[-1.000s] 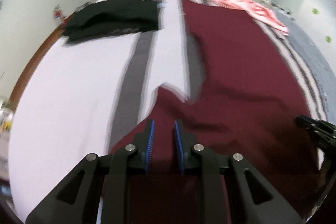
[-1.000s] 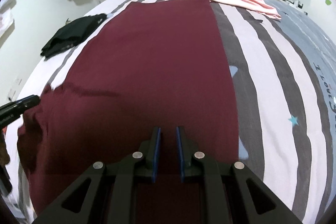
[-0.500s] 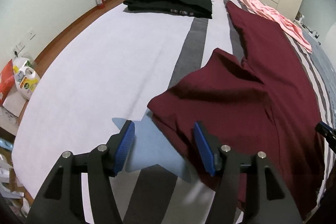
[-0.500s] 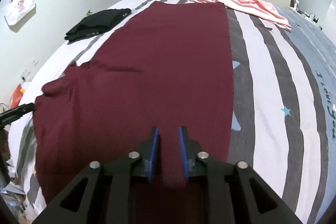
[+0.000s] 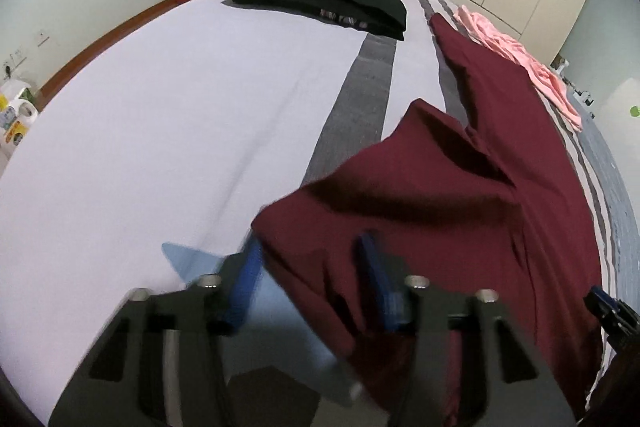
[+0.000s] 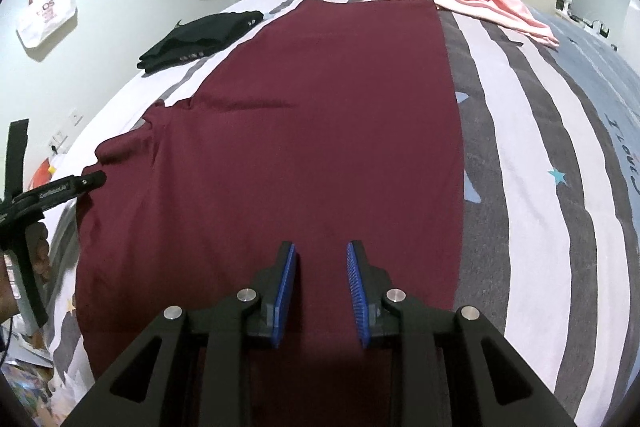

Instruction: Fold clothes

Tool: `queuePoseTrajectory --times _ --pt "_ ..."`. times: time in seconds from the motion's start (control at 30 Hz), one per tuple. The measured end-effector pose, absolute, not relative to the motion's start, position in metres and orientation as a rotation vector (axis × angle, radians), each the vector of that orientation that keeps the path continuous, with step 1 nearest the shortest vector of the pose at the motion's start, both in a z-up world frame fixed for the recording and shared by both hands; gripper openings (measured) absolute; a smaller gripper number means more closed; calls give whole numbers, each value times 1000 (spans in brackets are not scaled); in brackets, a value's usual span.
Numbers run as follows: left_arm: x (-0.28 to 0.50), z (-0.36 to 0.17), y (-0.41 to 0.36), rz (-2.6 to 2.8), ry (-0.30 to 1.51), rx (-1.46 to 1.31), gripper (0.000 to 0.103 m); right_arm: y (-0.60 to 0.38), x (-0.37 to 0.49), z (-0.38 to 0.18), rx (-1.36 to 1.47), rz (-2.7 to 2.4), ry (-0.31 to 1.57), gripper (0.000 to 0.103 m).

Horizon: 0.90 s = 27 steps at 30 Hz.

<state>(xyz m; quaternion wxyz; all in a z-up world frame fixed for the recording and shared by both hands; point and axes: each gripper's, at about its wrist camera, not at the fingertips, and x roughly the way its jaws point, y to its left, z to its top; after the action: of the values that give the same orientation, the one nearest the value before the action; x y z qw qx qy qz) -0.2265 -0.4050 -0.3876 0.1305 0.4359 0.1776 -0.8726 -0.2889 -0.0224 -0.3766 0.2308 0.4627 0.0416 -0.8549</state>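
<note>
Left wrist view: left gripper (image 5: 312, 279) spread, blurred, straddling the maroon garment's (image 5: 460, 195) bunched sleeve edge at lower centre.
Right wrist view: right gripper (image 6: 322, 293) spread, empty, over the garment's near hem; its long axis runs toward frame top.

The left gripper (image 5: 310, 263) sits at the bottom centre of its own view, blurred, its blue-padded fingers (image 5: 246, 277) spread wide apart. The right gripper (image 6: 322, 279) sits at bottom centre of its view, its jaws parted with a clear gap. At the left edge of that view, a hand (image 6: 38, 247) grips the left gripper's handle.
</note>
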Motion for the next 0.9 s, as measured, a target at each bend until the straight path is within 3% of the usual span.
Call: queuePoseTrajectory --times 0.03,0.1,0.3,0.53,0.67,0.9 --pt "-227 -387 -406 -2544 524 1270 14 -23 -288 -377 1274 -2353 116 24" --pt "-228 -384 -409 -2550 551 1275 8 -24 -287 -378 1277 -2358 120 24" --pt "-207 -336 -411 -2609 573 1166 7 -25 -285 -379 1311 -2376 119 24" --pt "-197 -374 -419 -2505 626 1287 6 -25 -282 -385 1324 -2393 148 24" --pt "-197 -364 -419 -2492 633 1245 6 -25 -282 -383 1332 -2392 150 24" --pt "-205 -293 -377 -2645 389 1105 6 -12 -280 -363 1318 -2420 106 24"
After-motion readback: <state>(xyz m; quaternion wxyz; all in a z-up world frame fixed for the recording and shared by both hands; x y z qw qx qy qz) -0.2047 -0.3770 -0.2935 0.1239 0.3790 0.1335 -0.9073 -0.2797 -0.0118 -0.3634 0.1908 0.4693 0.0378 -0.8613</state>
